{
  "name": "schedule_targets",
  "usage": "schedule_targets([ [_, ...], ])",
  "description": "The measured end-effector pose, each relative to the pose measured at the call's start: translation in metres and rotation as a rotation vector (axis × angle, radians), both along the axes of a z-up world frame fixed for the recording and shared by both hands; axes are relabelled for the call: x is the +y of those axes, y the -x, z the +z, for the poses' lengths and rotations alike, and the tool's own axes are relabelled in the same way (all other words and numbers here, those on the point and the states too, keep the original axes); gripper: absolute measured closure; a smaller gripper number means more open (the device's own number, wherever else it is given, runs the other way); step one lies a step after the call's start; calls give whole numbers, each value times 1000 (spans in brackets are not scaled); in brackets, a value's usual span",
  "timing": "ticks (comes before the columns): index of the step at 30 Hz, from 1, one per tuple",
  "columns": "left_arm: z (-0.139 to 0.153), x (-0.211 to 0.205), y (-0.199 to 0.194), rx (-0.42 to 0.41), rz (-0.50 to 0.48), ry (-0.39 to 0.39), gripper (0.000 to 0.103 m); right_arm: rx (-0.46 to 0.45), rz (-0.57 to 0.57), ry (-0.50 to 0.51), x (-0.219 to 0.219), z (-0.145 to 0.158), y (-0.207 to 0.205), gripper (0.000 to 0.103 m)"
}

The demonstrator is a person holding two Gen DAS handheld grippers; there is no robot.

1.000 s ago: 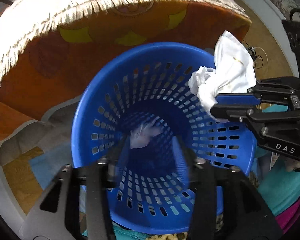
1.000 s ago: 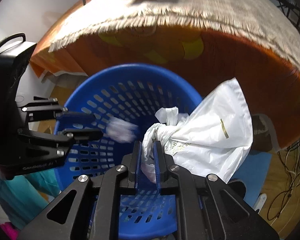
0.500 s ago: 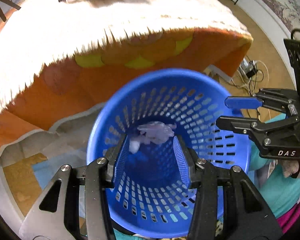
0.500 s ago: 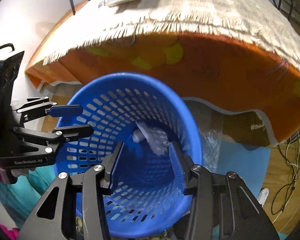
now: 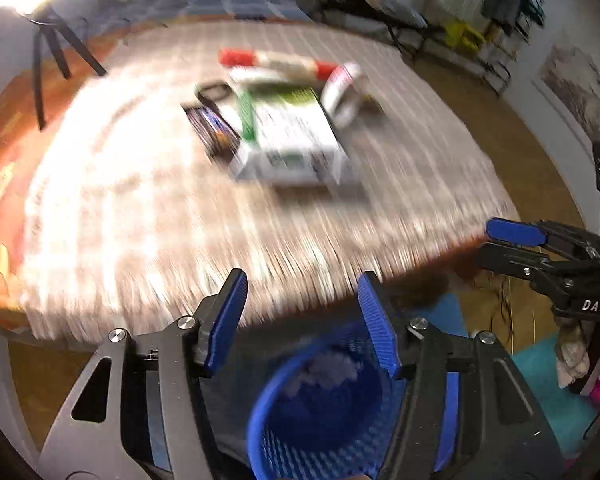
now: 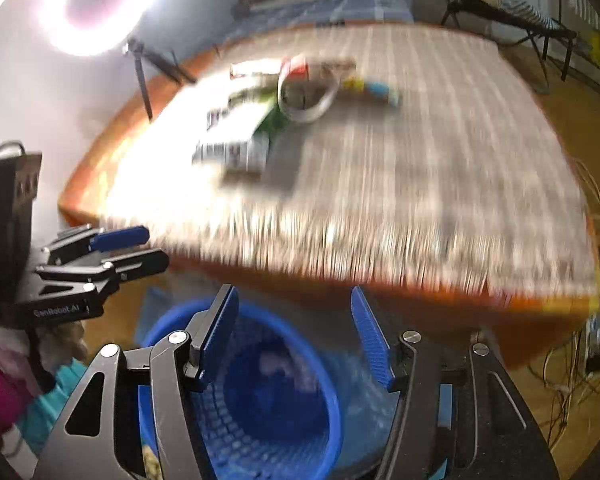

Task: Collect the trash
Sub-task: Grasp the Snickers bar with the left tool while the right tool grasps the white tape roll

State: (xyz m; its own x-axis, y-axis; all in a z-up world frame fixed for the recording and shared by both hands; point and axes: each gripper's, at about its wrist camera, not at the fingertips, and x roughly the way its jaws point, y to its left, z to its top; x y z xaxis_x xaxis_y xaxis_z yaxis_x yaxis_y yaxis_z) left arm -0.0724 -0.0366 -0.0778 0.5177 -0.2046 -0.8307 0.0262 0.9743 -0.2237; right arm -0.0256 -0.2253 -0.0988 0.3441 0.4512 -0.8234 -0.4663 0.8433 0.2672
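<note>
The blue basket [image 5: 268, 420] stands on the floor below the table edge, with pale crumpled trash [image 5: 332, 366] inside; it also shows in the right wrist view [image 6: 332, 400]. My left gripper [image 5: 302, 286] is open and empty above the basket. My right gripper [image 6: 294, 300] is open and empty too. Each gripper shows side-on in the other's view. On the table lie blurred items: a white and green box [image 5: 288, 136], a dark packet [image 5: 214, 128], a red-ended wrapper [image 5: 276, 62] and a white cup on its side [image 6: 306, 92].
The table carries a fringed beige cloth [image 5: 140, 220] over an orange cover [image 6: 420, 300]. A bright lamp on a tripod [image 6: 100, 4] stands at the far left. Cables [image 6: 580, 380] lie on the floor to the right. Chairs stand behind the table.
Both grippers have lifted and tilted up from the basket toward the table top. The right gripper let the white bag go a second ago; both have stayed open since.
</note>
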Motion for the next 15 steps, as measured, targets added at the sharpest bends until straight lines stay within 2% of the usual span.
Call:
schedule_targets([
  [6,11,27,-38,-31,107,4,44,-68,-7,-51,20,26,-40,45],
  [10,7,47,-62,-33,157,-1,44,-55,-15,-117,34,26,-70,45],
  [15,-3,72,-80,0,224,61,44,-30,-23,-168,52,19,-99,45],
])
